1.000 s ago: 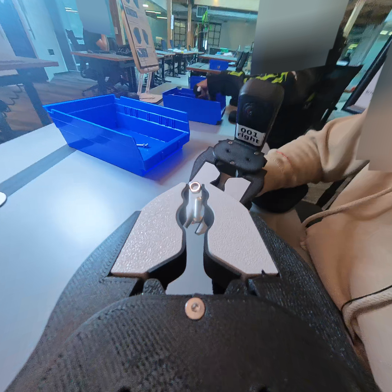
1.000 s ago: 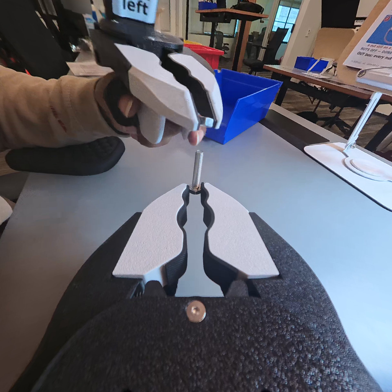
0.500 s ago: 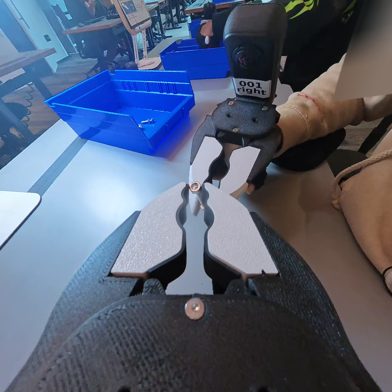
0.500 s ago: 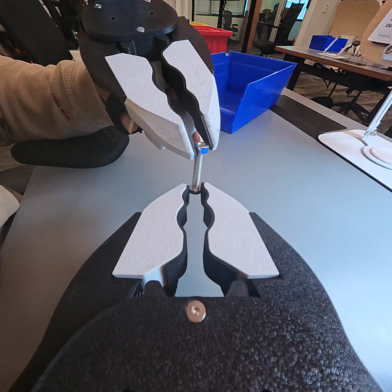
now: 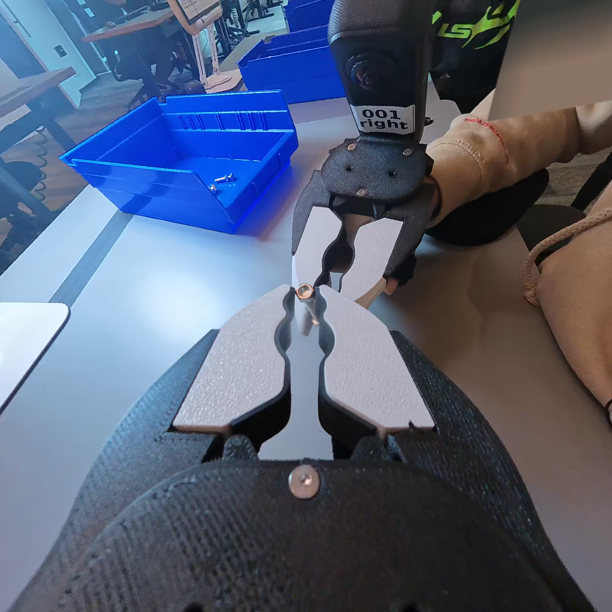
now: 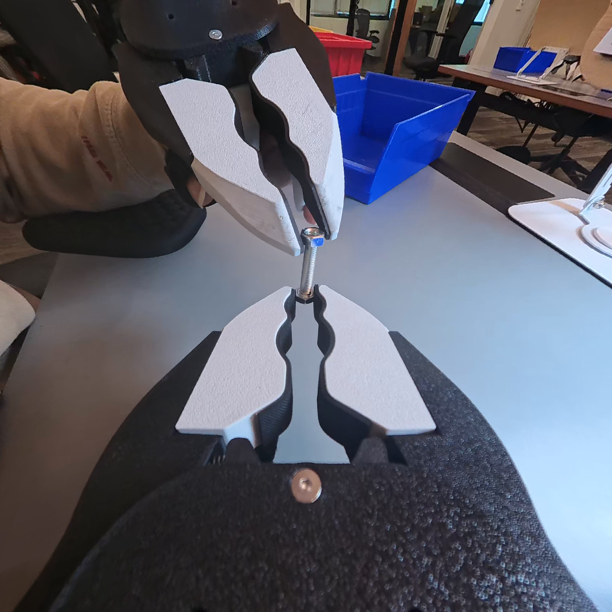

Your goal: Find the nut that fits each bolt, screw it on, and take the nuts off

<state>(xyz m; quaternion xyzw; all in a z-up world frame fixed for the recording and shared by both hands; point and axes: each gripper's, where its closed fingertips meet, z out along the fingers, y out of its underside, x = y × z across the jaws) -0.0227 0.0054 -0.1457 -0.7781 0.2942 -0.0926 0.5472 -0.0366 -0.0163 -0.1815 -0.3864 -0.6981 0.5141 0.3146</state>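
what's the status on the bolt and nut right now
Left gripper shut on nut, seated on the bolt's tip. Right gripper shut on bolt, held upright over table. Nothing in the way.

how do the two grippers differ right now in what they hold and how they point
The left gripper pinches the nut and points down; the right gripper pinches the bolt at its lower end and points up at it. The left gripper grips a short hex piece; the right gripper grips a long threaded rod. Both are shut, tips meeting over the grey table, with the nut at the bolt's top end.
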